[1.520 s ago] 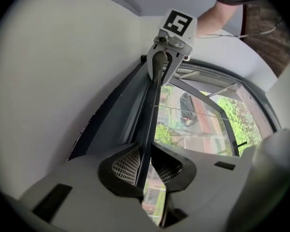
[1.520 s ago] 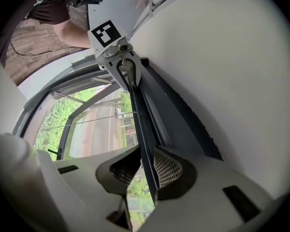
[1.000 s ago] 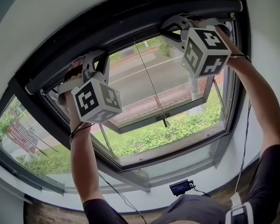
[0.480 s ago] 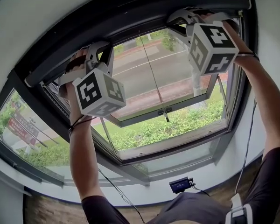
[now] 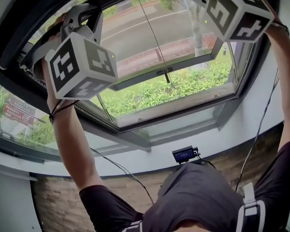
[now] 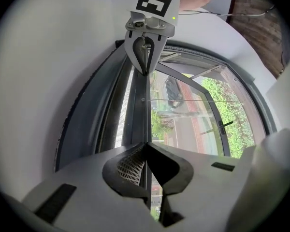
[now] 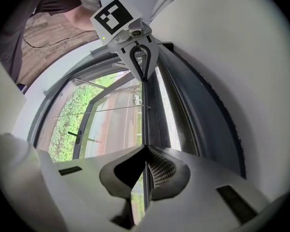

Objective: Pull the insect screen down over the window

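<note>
The insect screen's dark pull bar (image 6: pixel 144 110) runs straight away from my left gripper (image 6: pixel 146 145), whose jaws are closing tighter on its thin edge. At the bar's far end my right gripper (image 6: pixel 145 70) pinches it too. In the right gripper view the right gripper (image 7: pixel 145 148) is shut on the same bar (image 7: pixel 146 115), with the left gripper (image 7: pixel 142 76) beyond. A pale strip of mesh (image 7: pixel 166 115) shows beside the bar. From the head, the left gripper (image 5: pixel 75 16) is raised at the window's top and the right marker cube (image 5: pixel 237 8) sits at the upper right.
Behind the bar an outward-tilted window sash (image 5: pixel 135 79) with a black handle (image 5: pixel 164 72) stands open over a hedge and a road. A small black device (image 5: pixel 183 153) with cables sits on the sill above a brick wall (image 5: pixel 58 202). Grey window frame (image 5: pixel 193 124) surrounds it.
Both grippers have come closer to the head camera with the bar, so their cubes look larger. The view has tilted down and shows more of the sill and the person's body.
</note>
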A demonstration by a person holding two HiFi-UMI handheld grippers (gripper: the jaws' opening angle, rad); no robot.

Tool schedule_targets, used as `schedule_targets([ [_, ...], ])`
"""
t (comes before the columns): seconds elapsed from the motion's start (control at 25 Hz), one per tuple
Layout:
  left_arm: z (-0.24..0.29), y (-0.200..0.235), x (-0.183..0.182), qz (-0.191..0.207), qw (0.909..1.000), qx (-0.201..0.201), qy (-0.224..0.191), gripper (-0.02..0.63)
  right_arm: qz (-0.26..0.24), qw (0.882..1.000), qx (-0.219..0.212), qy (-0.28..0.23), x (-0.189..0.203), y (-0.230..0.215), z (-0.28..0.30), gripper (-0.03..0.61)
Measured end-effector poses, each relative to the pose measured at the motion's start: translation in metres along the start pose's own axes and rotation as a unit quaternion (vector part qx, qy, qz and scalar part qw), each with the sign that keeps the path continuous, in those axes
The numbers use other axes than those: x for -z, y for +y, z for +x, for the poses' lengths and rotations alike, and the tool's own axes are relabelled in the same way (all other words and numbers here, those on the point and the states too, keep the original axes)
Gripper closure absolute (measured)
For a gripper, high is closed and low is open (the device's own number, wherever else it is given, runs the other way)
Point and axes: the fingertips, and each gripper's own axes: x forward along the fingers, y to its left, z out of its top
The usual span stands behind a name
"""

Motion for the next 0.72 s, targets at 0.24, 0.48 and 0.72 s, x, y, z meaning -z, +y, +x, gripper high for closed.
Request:
schedule_targets([
  [0.24, 0.000, -0.046, -0.002, 0.000, 0.9999, 0.014, 0.002, 0.592, 0.004, 1.000, -0.025, -0.001, 0.000, 0.046, 0.003, 0.555],
  [0.48, 0.007, -0.109, -0.004, -0.012, 0.9989, 0.046, 0.007, 0.592, 0.023, 0.997, -0.073, -0.008, 0.010, 0.108, 0.014, 0.555],
  [0.72, 0.017, -0.175, -0.003, -0.029, 0.9945, 0.100, 0.006, 0.592, 0.028, 0.992, -0.125, 0.001, 0.023, 0.170, 0.028, 0.557],
])
